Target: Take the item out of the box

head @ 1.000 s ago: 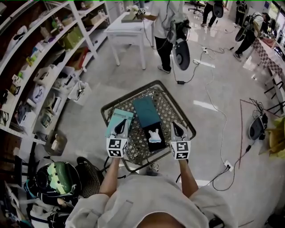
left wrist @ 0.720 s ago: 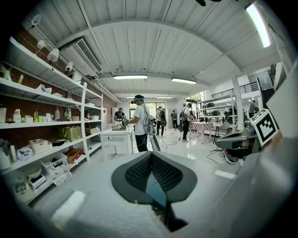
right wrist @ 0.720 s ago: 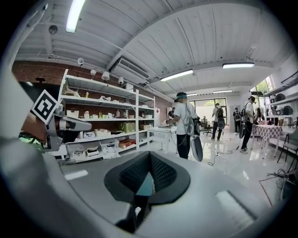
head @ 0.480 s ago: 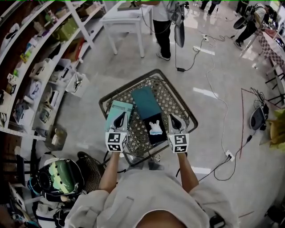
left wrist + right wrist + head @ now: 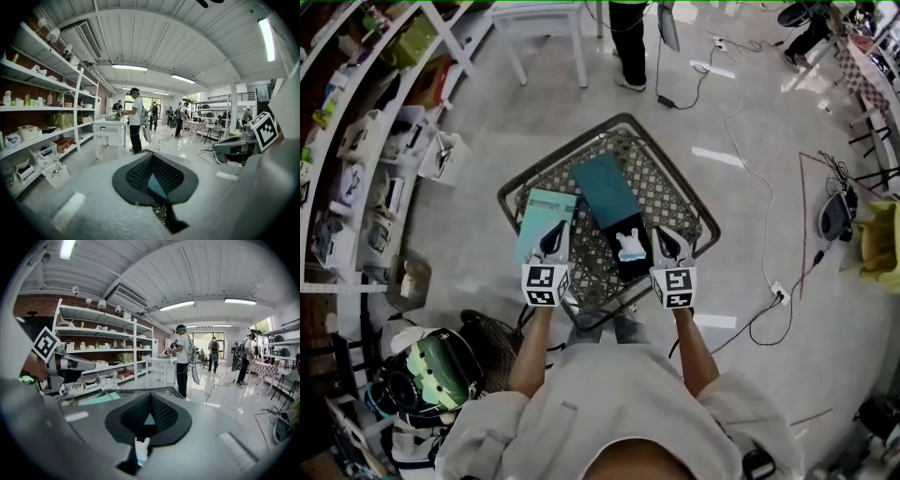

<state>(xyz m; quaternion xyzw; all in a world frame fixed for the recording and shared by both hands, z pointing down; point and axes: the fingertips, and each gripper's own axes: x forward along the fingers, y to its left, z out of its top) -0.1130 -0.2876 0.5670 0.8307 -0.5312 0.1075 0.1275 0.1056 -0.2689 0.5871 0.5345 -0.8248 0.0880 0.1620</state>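
Observation:
On a dark wire-mesh table (image 5: 680, 192) lies an open black box (image 5: 623, 267) holding a white item (image 5: 629, 246) with a pale blue base. A dark teal lid (image 5: 605, 187) rests just beyond the box, and a light teal flat piece (image 5: 542, 214) lies to its left. My left gripper (image 5: 551, 234) hovers over the light teal piece, jaws together and empty. On the box's right side hangs my right gripper (image 5: 665, 242), shut with nothing held. In the right gripper view the white item (image 5: 140, 448) shows below the closed jaws (image 5: 150, 395). The left gripper (image 5: 151, 156) points along the mesh.
White shelving (image 5: 356, 141) with boxes runs down the left. A white table (image 5: 539, 23) and a standing person (image 5: 630, 47) are beyond the mesh table. Cables (image 5: 759, 234) trail over the glossy floor at right. A helmet (image 5: 427, 370) sits at the lower left.
Both grippers have sunk toward the mesh table, still either side of the black box. The head view has tipped further down. Jaws stay together.

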